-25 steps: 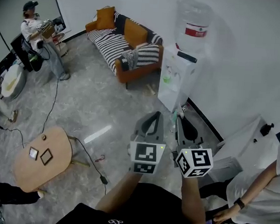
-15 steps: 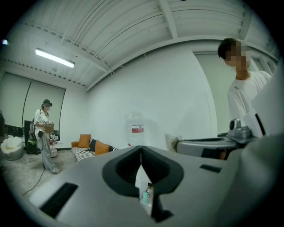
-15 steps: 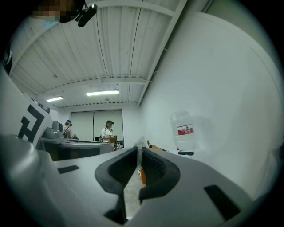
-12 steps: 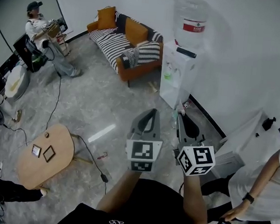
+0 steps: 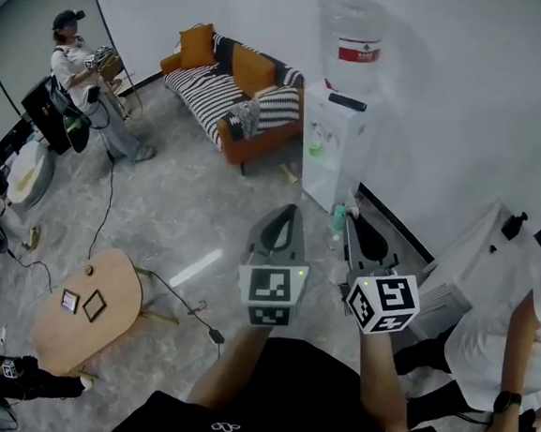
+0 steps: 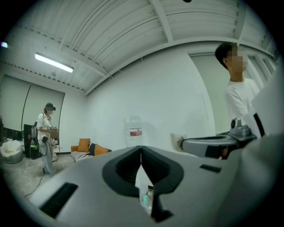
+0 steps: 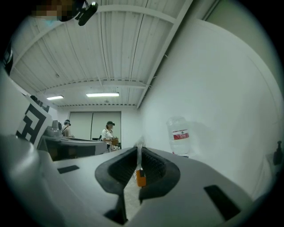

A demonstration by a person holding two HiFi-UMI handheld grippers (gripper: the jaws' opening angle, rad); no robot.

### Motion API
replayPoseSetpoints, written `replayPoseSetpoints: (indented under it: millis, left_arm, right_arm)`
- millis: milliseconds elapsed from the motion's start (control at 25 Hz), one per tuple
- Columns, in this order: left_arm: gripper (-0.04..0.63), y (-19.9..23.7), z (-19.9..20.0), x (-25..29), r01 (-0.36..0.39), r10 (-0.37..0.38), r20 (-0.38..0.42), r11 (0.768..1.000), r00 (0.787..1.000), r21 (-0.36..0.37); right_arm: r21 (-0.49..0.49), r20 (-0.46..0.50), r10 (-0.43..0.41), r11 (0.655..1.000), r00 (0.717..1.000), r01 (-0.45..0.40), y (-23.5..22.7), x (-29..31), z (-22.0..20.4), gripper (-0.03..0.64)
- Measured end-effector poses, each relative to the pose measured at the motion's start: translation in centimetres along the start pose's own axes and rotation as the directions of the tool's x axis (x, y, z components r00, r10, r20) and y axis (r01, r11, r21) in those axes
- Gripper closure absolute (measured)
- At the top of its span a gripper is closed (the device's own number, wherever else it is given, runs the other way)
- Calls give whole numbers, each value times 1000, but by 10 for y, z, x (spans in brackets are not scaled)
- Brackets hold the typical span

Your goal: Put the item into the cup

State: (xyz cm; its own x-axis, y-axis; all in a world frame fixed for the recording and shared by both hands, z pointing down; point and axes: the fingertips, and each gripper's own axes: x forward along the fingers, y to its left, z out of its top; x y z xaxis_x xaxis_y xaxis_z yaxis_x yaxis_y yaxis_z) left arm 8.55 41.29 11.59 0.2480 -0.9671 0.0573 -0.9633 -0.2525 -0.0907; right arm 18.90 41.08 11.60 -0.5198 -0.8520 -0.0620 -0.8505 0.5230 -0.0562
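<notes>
Both claws hang side by side in mid-air over the grey floor [image 5: 178, 202], aimed toward 12 o'clock at the white water dispenser [image 5: 337, 155] with its clear bottle. The left claw [image 6: 141, 150] is clenched on nothing. The right claw [image 7: 139, 153] is clenched on a small whitish item [image 6: 178, 142], a thin pale sliver standing up at its tips (the orange seen through its gap is probably the orange striped sofa [image 5: 229, 94] beyond). No cup shows anywhere, not even on the round wooden tabletop [image 5: 112, 309] at 8 o'clock. I judge this a carry step: next, find the cup and bring the right claw above its mouth. Since a second ago the head view has swung, sliding the dispenser leftward, while the claws keep their pose.
</notes>
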Motion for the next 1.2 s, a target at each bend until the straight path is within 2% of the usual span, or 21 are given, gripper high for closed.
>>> replayPoseSetpoints:
  millis: [640,920,1200]
  left_arm:
    - [581,17,1,21,-17,17,39,1000,999,11]
    - [581,38,-8,76,15,-14,33,1000,999,-20]
    - [581,53,-13,145,55,-55,8,998,998,-9]
  right_arm:
    - [-27,39,-24,999,999,25,-25,14,5,581]
    - [-45,28,-70,996,997,71,-50,52,-3,581]
    - [-13,9,-126,992,992,126,-86,100,-17,581]
